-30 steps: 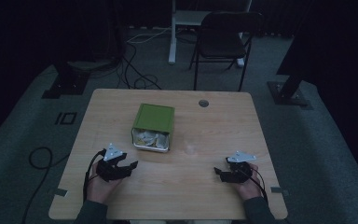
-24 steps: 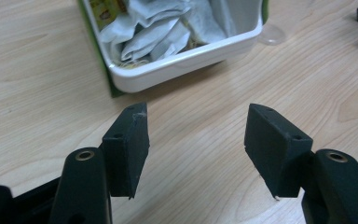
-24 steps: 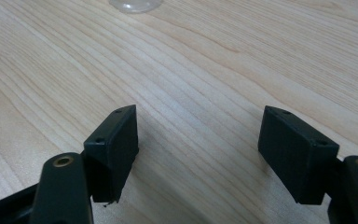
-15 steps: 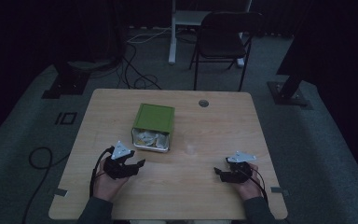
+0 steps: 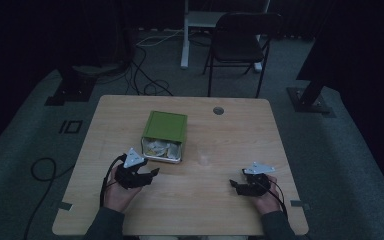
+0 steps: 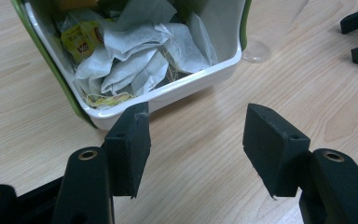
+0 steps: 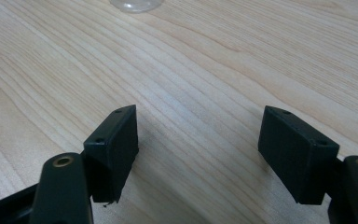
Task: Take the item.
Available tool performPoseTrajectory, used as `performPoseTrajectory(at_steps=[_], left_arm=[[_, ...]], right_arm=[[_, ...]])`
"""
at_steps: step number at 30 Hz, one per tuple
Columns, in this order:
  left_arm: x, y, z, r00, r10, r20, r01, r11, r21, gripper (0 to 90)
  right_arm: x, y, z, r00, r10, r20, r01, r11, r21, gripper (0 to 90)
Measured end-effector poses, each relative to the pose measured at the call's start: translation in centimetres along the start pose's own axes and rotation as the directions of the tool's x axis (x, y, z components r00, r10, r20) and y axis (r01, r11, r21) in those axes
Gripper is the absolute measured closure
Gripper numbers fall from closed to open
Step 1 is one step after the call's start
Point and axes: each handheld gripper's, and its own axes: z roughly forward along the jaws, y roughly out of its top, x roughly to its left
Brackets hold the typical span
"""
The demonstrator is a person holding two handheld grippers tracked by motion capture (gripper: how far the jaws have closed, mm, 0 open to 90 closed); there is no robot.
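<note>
At the bottom of the high view, two hands hold the grippers on the wooden table (image 5: 200,200). The right gripper (image 5: 236,185), lower right of the frame, has its jaws spread wide with bare wood between them. The left gripper (image 5: 153,171), lower left of centre, also stands with jaws apart and nothing between them; it points toward the green box (image 5: 167,126) just above it, near the frame centre. In the left gripper view, the box's white inner tray (image 6: 193,84) fills the upper left, its open front facing the jaws, holding crumpled white tea bags (image 6: 140,51) and a yellow sachet (image 6: 77,37). Beyond the table, upper centre, stands a dark chair (image 5: 242,42).
</note>
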Motion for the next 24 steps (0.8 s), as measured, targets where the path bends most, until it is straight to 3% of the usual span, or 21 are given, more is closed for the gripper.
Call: performPoseTrajectory(at_steps=[24], left_arm=[[-0.3, 1.8, 2.1, 0.9998, 0.018, -0.002, -0.018, 0.9997, -0.013, 40.5]], right_arm=[[0.0, 0.0, 0.0, 1.0000, -0.001, -0.001, 0.001, 1.000, 0.000, 28.2]])
